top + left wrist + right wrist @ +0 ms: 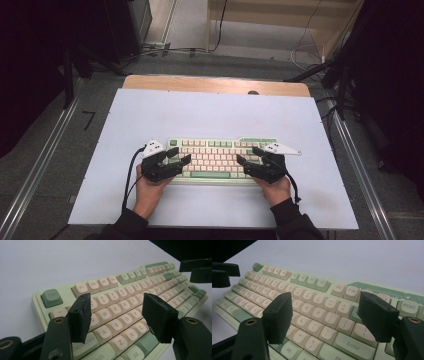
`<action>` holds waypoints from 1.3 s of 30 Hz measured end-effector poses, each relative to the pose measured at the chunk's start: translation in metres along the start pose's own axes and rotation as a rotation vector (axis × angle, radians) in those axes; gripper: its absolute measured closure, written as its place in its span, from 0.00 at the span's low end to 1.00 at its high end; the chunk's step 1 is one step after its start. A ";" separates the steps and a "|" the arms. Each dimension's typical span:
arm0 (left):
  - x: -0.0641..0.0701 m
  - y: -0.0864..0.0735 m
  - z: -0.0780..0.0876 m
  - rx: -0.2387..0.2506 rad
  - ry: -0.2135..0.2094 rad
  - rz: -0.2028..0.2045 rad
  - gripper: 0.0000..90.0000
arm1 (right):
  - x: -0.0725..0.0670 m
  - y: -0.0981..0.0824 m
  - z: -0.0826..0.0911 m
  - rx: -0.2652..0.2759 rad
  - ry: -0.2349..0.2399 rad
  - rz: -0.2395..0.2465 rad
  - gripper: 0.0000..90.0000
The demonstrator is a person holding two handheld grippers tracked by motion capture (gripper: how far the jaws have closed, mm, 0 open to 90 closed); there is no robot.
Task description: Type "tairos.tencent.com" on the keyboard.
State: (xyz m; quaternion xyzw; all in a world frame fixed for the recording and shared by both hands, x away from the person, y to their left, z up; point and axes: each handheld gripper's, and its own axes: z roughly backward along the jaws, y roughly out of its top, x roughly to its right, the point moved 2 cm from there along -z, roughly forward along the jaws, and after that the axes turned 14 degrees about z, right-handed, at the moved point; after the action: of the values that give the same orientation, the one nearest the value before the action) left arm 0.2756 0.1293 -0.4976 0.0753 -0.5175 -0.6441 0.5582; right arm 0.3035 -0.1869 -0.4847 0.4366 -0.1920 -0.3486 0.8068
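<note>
A pale green keyboard (215, 160) with cream and green keys lies on the white tabletop (210, 115), near the front edge. My left gripper (179, 155) hovers over its left end, open, with nothing between the pads. In the left gripper view the left gripper (117, 305) frames the letter keys of the keyboard (120, 292) around W, E, S and D. My right gripper (249, 155) hangs over the keyboard's right end, also open and empty. Seen in its own view, the right gripper (325, 302) brackets the keyboard (312, 305) around O, P and the Enter key.
The white tabletop has bare room behind and on both sides of the keyboard. A wooden strip (215, 84) borders its far edge. Metal rails (40, 165) run along both sides. Cables (305, 55) and dark stands lie on the floor beyond.
</note>
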 end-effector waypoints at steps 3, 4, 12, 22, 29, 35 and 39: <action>0.001 0.000 -0.001 -0.001 -0.004 -0.006 0.47 | 0.000 0.000 0.000 0.002 0.000 0.001 0.29; 0.001 -0.001 -0.001 -0.001 -0.010 -0.005 0.49 | 0.000 0.000 0.000 0.001 -0.001 0.002 0.29; 0.007 0.003 -0.005 -0.007 -0.071 0.002 0.90 | 0.000 0.000 0.001 0.004 -0.010 0.002 0.30; 0.018 0.008 -0.019 -0.057 -0.058 -0.036 1.00 | -0.001 0.001 0.000 0.002 -0.019 0.014 0.30; 0.026 0.008 -0.029 -0.080 -0.042 -0.041 1.00 | -0.004 0.003 0.000 0.008 -0.013 0.021 0.30; 0.036 0.009 -0.040 -0.105 -0.010 -0.069 1.00 | -0.003 0.003 0.001 0.013 -0.015 0.019 0.30; 0.040 0.009 -0.047 -0.129 0.012 -0.071 1.00 | -0.004 0.003 0.001 0.013 -0.012 0.023 0.30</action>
State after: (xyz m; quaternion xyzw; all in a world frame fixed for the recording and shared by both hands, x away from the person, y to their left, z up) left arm 0.2985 0.0712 -0.4932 0.0614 -0.4688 -0.6950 0.5418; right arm 0.3016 -0.1834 -0.4814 0.4375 -0.2042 -0.3406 0.8068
